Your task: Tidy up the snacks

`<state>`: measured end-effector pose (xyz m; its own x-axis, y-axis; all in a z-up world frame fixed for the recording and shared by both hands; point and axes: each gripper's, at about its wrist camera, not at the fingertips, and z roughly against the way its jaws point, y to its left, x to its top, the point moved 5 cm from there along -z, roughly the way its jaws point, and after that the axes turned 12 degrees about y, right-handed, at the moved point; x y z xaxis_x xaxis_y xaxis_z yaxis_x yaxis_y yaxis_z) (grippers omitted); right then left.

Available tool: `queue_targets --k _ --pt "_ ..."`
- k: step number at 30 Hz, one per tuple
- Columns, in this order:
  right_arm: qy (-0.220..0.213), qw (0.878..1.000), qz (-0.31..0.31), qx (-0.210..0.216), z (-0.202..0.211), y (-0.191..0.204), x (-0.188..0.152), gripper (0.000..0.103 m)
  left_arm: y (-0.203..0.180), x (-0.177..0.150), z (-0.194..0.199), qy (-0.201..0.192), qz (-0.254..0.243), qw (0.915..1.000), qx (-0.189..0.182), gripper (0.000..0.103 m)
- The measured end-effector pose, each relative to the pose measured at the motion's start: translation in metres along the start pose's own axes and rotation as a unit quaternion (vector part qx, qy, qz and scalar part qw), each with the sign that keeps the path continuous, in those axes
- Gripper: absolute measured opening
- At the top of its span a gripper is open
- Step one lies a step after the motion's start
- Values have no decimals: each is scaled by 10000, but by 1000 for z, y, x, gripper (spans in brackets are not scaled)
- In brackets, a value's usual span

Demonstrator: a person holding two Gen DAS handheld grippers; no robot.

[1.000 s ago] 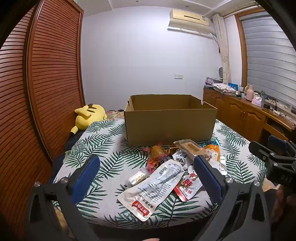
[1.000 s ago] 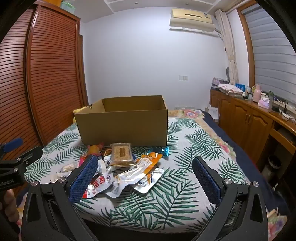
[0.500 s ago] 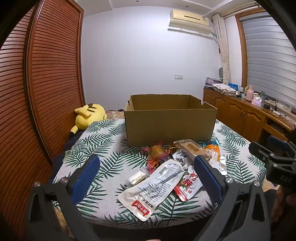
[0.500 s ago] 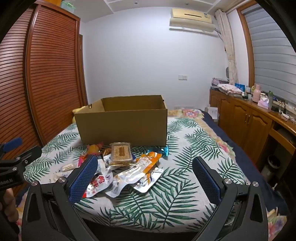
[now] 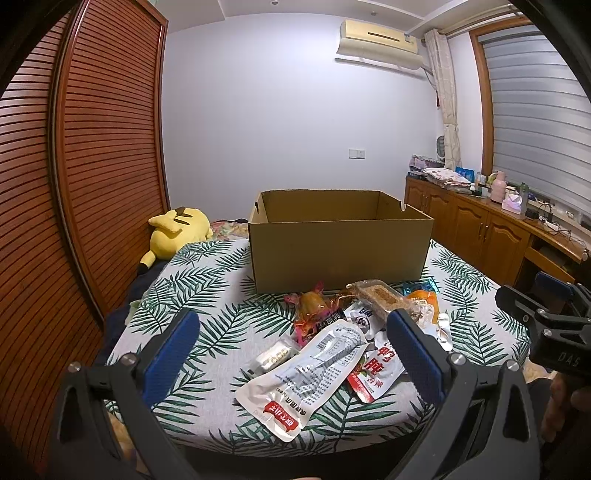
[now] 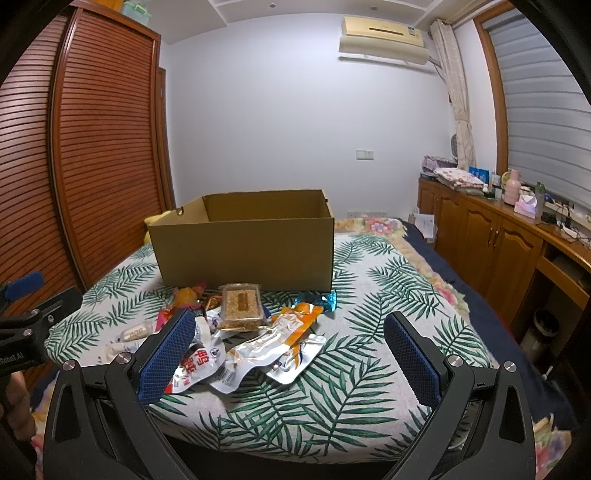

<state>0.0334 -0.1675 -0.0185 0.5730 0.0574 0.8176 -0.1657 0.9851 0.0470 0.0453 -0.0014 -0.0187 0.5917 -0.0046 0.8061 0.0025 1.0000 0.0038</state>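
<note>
Snacks [image 5: 332, 343] partly behind left hand-held gripper [image 5: 295, 350]

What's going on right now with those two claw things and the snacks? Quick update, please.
Left gripper open, empty. Right gripper open, empty. Snack packets piled on bed before open cardboard box. Nothing in the way.

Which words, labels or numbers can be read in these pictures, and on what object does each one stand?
"DAS": right claw body, seen from the left wrist view.
"Robot.AI": left claw body, first letters cut off.
Snack packets: red Chinese characters and fine print, too blurred to read.
Air conditioner sticker: unreadable.
</note>
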Motion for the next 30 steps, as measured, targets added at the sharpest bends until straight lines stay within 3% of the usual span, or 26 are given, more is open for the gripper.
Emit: queue_targets --k 30 --pt "-9 10000 20 -15 0 0 1 103 2 3 3 -6 5 10000 -12 102"
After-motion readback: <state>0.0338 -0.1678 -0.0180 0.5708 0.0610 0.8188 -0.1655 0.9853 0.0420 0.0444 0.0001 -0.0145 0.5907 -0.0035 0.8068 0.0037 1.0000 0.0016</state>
